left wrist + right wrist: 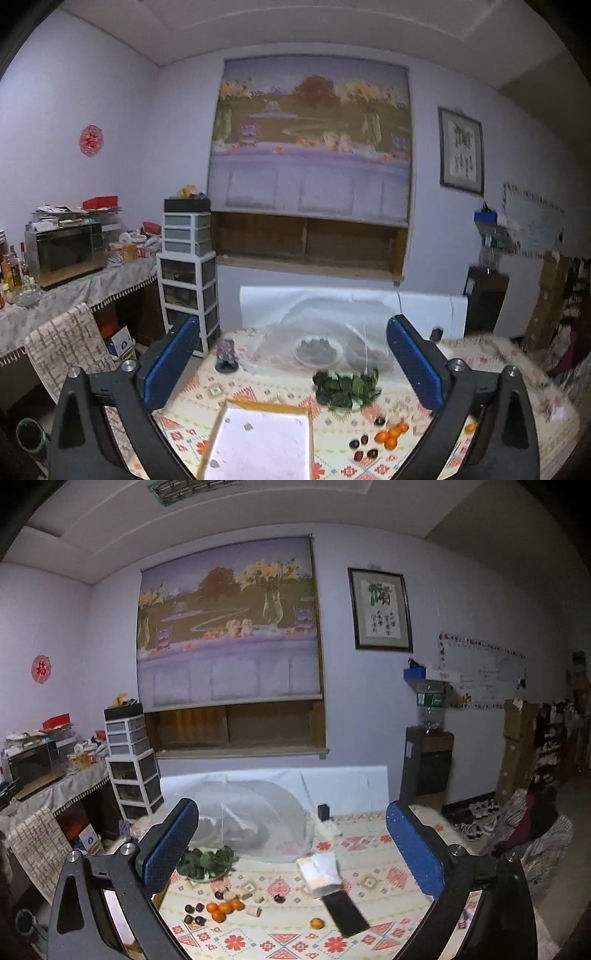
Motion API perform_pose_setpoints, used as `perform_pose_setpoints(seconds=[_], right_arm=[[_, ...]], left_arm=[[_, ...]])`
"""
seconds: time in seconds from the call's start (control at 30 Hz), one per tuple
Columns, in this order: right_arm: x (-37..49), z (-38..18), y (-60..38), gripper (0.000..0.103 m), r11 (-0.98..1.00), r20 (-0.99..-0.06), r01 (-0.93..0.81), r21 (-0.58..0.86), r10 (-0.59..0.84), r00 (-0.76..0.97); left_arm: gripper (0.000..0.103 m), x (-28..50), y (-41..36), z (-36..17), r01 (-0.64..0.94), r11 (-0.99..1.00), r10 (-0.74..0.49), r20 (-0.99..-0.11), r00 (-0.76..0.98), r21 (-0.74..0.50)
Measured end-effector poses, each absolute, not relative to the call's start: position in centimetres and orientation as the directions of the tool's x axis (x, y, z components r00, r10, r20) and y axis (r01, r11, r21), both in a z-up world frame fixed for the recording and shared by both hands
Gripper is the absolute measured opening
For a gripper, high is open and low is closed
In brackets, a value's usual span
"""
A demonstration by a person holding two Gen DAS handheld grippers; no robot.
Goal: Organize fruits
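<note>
Left wrist view: left gripper (pixel 293 363) raised above the counter (pixel 258 387), jaws spread to their widest, nothing between them. Right gripper (pixel 291 843) likewise wide open and empty, level with the counter's far edge. Judged as the opening step — no fruit gathered yet, both tools hovering clear.

Nearest, at 6 o'clock: yellow-rimmed tray (pixel 258 443), holding no fruit. At 4 o'clock: cluster of oranges (pixel 391 435) — about five, hard to separate — with roughly five dark round fruits (pixel 364 446) around it; in the right wrist view one more lone orange (pixel 316 923) apart, near a black flat object (pixel 345 910). Farther, at 2 o'clock: one plate of leafy greens (pixel 345 386). Beyond, at 12: one mesh food cover (pixel 325 332).

Next move, likely — lower one gripper over the orange cluster, close gently on a single fruit, carry to the tray.
</note>
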State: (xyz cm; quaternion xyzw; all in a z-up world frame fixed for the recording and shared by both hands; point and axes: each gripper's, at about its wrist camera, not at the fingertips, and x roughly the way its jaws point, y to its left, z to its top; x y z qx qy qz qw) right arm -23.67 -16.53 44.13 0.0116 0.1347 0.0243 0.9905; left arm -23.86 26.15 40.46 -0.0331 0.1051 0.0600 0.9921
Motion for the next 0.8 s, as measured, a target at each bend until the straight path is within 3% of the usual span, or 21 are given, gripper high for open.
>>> perform_pose_setpoints(seconds=[0.13,0.3,0.5,0.6,0.67,0.73,0.8], right_arm=[[-19.8,35.2,-14.2,0.103,0.994,-0.358,-0.107,-0.036,0.088,0.929],[-15.1,24.5,-12.3,0.103,0.974,-0.354,-0.224,0.023,0.218,0.91],[-5.5,13.5,-11.5,0.102,0.972,-0.604,-0.202,0.121,0.234,0.762],[-2.3,9.5,-11.6,0.092,0.967,-0.684,-0.204,0.152,0.252,0.685],[-0.8,7.6,-11.8,0.088,0.965,-0.714,-0.195,0.177,0.262,0.649],[0.6,6.5,-11.6,0.084,0.959,-0.737,-0.188,0.213,0.284,0.614],[1.0,5.6,-10.4,0.08,0.939,-0.749,-0.216,0.267,0.343,0.567]], left_arm=[[0.103,-20.4,22.6,33.4,-0.01,0.998,-0.011,-0.331,0.943,-0.061],[0.103,-14.9,19.6,23.6,0.107,0.97,-0.203,-0.478,0.855,-0.219],[0.102,-9.4,18.1,14.4,0.006,0.991,-0.082,-0.576,0.813,-0.132],[0.084,-7.6,17.9,10.9,0.021,0.988,-0.115,-0.636,0.763,-0.154],[0.052,-6.2,18.0,9.0,0.043,0.98,-0.167,-0.687,0.707,-0.194],[0.046,-5.4,18.2,7.6,0.045,0.973,-0.196,-0.715,0.671,-0.225],[0.046,-4.9,18.6,6.8,0.033,0.973,-0.195,-0.731,0.654,-0.23]])
